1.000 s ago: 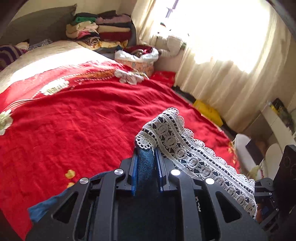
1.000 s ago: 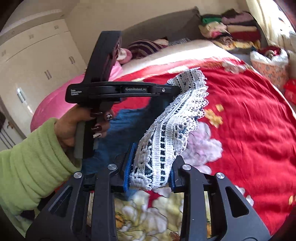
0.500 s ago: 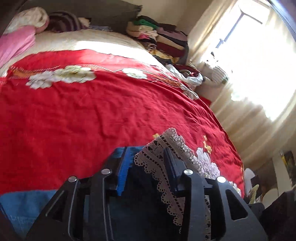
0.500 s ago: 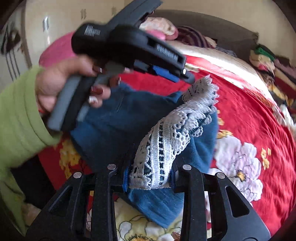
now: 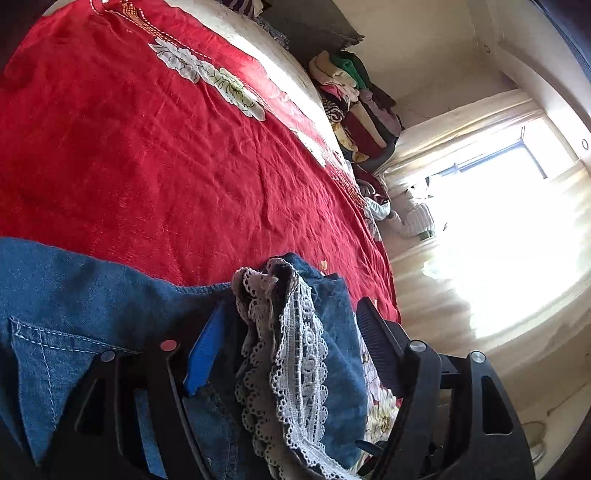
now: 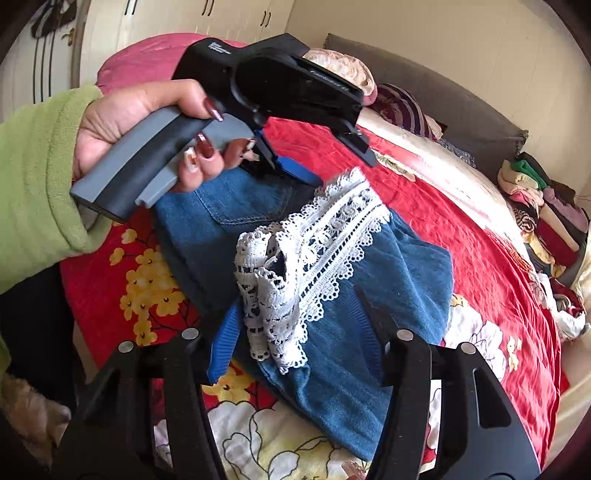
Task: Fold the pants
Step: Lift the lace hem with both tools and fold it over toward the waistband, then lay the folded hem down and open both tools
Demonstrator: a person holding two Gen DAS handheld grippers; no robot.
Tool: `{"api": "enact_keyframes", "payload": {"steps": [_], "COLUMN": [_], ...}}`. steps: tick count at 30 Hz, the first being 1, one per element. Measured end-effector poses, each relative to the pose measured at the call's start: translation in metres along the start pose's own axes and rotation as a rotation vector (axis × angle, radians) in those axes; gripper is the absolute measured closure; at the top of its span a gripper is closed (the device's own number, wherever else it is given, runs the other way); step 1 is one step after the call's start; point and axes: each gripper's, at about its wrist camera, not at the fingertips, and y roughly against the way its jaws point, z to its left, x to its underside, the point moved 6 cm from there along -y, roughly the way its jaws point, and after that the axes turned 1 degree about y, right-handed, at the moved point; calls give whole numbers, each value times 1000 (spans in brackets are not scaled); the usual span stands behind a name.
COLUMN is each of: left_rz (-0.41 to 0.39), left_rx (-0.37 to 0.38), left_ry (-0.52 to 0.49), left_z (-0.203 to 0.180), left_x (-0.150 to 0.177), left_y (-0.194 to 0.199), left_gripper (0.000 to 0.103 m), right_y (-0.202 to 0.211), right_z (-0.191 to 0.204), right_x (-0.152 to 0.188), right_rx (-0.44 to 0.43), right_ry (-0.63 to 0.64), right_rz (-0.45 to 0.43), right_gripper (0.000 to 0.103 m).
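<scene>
The blue denim pants (image 6: 369,295) with white lace hems (image 6: 314,258) lie folded on the red bedspread (image 6: 461,221). They also show in the left wrist view (image 5: 74,295), lace (image 5: 291,350) on top. My right gripper (image 6: 299,332) is open, its jaws wide either side of the lace. My left gripper (image 5: 288,325) is open above the lace and denim; it also shows in the right wrist view (image 6: 325,162), held by a hand in a green sleeve.
A stack of folded clothes (image 5: 354,107) sits at the bed's far corner, also in the right wrist view (image 6: 543,206). A bright curtained window (image 5: 498,221) is beyond the bed. Pillows (image 6: 399,107) and a grey headboard (image 6: 461,107) lie behind; white wardrobes (image 6: 147,22) at the left.
Both grippers have opened and let go of the lace hems. The pants legs now lie folded over the waist part on the bed. The left gripper has tilted.
</scene>
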Motion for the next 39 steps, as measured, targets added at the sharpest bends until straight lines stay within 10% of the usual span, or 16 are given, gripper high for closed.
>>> {"api": "enact_keyframes", "payload": {"steps": [4,7,21,39], "left_rz": [24,39,-14,-29], "left_rx": [-89,-173,-326,-431], "left_ry": [-26,-73,-258,-587], "left_z": [2,7,-4,-61], "left_x": [0,3,2,101], "left_y": [-13,-24,-7,29], "left_gripper": [33,84,72,70], "right_y": [-18,-16,0,-29], "right_z": [6,15,1,-133], "right_x": [3,-1,2,-9], "right_rx": [-94,-101,-227,-124], "right_ry": [-6,32,-49,-383], "right_rz": [43,54,28,29], "right_gripper": [94,94,63,61]}}
